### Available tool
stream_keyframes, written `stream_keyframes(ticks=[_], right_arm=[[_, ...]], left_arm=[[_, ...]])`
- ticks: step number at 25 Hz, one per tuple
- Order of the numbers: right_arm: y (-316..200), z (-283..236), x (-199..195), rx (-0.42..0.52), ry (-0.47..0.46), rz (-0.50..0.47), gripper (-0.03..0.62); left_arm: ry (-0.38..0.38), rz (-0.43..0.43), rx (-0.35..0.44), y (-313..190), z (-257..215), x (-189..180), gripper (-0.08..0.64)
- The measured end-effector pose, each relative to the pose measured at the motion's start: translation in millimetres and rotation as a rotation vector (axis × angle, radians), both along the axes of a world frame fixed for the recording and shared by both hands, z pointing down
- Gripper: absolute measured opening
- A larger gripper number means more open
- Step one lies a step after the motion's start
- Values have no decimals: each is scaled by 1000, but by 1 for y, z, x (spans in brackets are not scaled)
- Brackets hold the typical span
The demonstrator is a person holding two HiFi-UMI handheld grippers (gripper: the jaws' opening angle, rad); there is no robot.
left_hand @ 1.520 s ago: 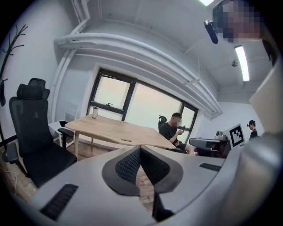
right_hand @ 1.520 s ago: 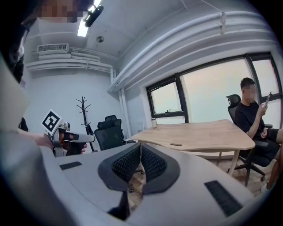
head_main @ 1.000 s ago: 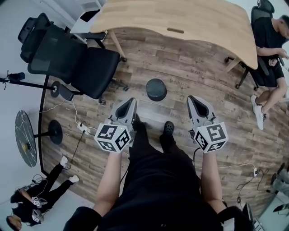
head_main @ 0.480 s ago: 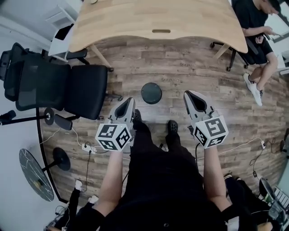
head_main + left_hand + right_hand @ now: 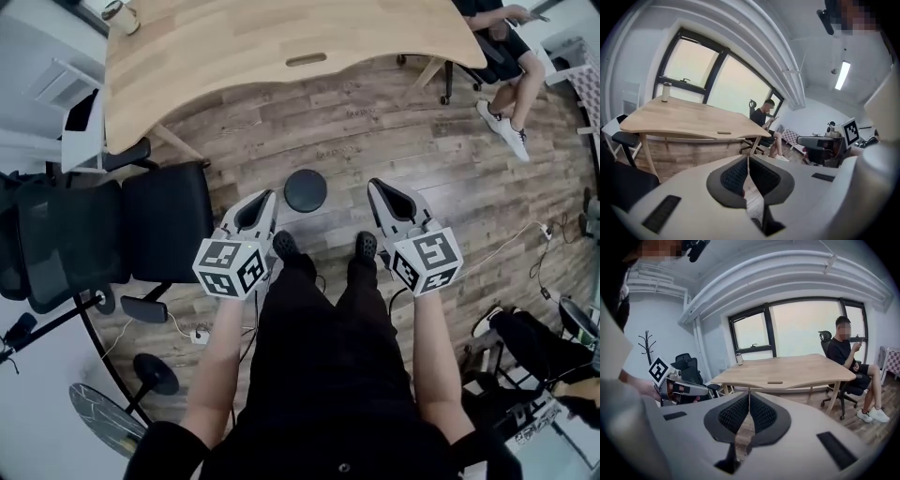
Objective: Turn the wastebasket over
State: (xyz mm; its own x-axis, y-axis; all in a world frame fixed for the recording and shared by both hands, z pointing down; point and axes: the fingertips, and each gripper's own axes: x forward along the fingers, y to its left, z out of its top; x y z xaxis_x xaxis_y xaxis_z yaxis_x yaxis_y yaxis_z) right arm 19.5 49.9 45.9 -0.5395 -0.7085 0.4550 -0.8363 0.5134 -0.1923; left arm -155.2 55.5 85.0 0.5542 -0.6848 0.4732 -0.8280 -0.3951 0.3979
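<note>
On the wood floor (image 5: 403, 141) the black wastebasket (image 5: 305, 190) stands just ahead of the left gripper (image 5: 264, 199) and the right gripper (image 5: 379, 187), both closed and empty.

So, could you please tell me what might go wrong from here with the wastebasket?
Both the left gripper and right gripper are shut and empty; unless they open first, they may just knock the wastebasket away. The person's shoes stand close to it, so a tipped basket could roll against them.

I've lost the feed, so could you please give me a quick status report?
Left gripper and right gripper shut, empty. Wastebasket on floor between them, untouched. Nothing in the way.
</note>
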Motion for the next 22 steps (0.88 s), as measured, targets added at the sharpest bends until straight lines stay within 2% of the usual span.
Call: stream_keyframes(ticks=[5,10,15,19,22], right_arm=[[12,27,-7,-72,40,41,34],[15,65,-13,-157,63,53,34],[6,111,-17,-213,73,20,34],[8,152,-20,-257,81,-45,34],[7,182,-24,-290,78,-84,35]], left_arm=[[12,86,-50,1,21,5,19],[6,117,-109,3,52,6,20],[-15,88,-151,-4,96,4,23],[-29,56,-184,-1,129,5,84],[-30,29,-224,4,159,3,91]])
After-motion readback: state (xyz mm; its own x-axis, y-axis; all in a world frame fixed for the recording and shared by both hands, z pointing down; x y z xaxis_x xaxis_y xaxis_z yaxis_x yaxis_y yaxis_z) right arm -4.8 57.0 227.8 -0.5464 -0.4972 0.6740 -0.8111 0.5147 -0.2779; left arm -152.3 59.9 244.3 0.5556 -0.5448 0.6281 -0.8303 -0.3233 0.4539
